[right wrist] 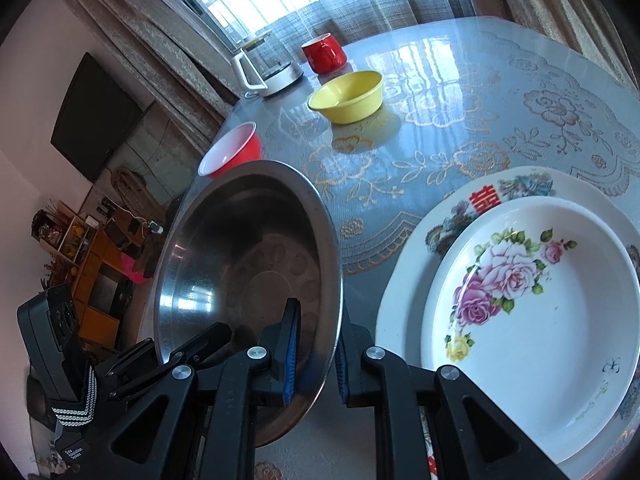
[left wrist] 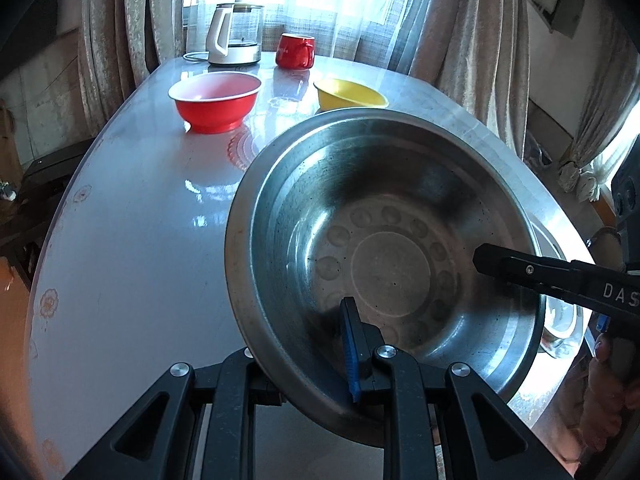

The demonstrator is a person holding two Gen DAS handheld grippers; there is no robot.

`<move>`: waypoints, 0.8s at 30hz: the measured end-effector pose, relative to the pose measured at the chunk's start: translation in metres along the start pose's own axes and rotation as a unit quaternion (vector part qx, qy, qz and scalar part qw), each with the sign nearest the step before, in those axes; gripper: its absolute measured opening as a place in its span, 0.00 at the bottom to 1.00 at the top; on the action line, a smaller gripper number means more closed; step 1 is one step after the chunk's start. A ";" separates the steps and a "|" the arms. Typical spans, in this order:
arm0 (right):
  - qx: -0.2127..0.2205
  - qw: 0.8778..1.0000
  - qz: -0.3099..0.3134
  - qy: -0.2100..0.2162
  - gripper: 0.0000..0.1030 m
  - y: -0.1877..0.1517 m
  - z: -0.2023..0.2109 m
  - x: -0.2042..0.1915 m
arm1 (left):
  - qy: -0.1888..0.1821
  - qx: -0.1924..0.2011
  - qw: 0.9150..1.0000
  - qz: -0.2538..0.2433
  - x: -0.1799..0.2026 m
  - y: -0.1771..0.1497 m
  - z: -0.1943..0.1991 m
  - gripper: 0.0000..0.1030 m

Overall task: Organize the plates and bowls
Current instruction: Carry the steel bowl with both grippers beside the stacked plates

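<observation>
My left claw [left wrist: 320, 356] and right claw [right wrist: 316, 356] each pinch the rim of the steel bowl [left wrist: 384, 264], which hangs tilted above the counter [left wrist: 140, 220]. Right of my right claw, a rose plate [right wrist: 540, 320] sits stacked on a bigger flowered plate [right wrist: 408, 280]. Beyond the steel bowl stand a red bowl [left wrist: 214, 100] and a yellow bowl [left wrist: 350, 94], both upright.

Wrist views, angled down, steel bowl [left wrist: 384, 264] shared close

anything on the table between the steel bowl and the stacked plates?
Nothing. In the right wrist view, only bare patterned tablecloth separates the steel bowl, held at its rim by both grippers, from the stacked plates.
</observation>
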State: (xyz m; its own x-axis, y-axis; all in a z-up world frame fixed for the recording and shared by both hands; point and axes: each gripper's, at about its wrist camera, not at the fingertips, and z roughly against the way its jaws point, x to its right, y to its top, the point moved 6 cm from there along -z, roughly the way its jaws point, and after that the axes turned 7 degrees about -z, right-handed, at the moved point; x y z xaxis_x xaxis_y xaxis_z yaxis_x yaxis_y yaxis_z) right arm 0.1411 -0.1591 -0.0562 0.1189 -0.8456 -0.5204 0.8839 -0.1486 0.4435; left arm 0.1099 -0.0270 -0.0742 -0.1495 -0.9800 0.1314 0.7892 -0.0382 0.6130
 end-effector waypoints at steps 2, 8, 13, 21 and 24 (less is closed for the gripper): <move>-0.004 1.000 0.001 -0.001 0.16 -0.002 -0.002 -0.001 | 0.000 -0.005 1.000 0.001 -0.001 -0.002 -0.002 0.21; -0.017 1.000 0.007 -0.006 0.17 -0.006 -0.009 -0.003 | 0.004 -0.016 1.000 0.006 -0.007 -0.007 -0.009 0.21; -0.027 1.000 0.009 -0.007 0.17 -0.007 -0.013 -0.004 | 0.005 -0.020 1.000 0.012 -0.011 -0.011 -0.011 0.21; -0.034 0.999 0.006 -0.003 0.23 -0.005 -0.018 -0.005 | 0.010 -0.013 1.000 0.009 -0.013 -0.012 -0.007 0.21; -0.035 0.999 -0.004 -0.003 0.27 -0.004 -0.015 -0.003 | 0.009 -0.011 1.000 0.010 -0.014 -0.011 -0.005 0.20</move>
State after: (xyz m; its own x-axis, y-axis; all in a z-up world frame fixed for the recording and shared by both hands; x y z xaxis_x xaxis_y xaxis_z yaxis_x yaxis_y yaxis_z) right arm 0.1442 -0.1487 -0.0673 0.1098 -0.8477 -0.5190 0.9140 -0.1191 0.3879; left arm 0.1061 -0.0134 -0.0867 -0.1223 -0.9841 0.1290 0.8052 -0.0224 0.5926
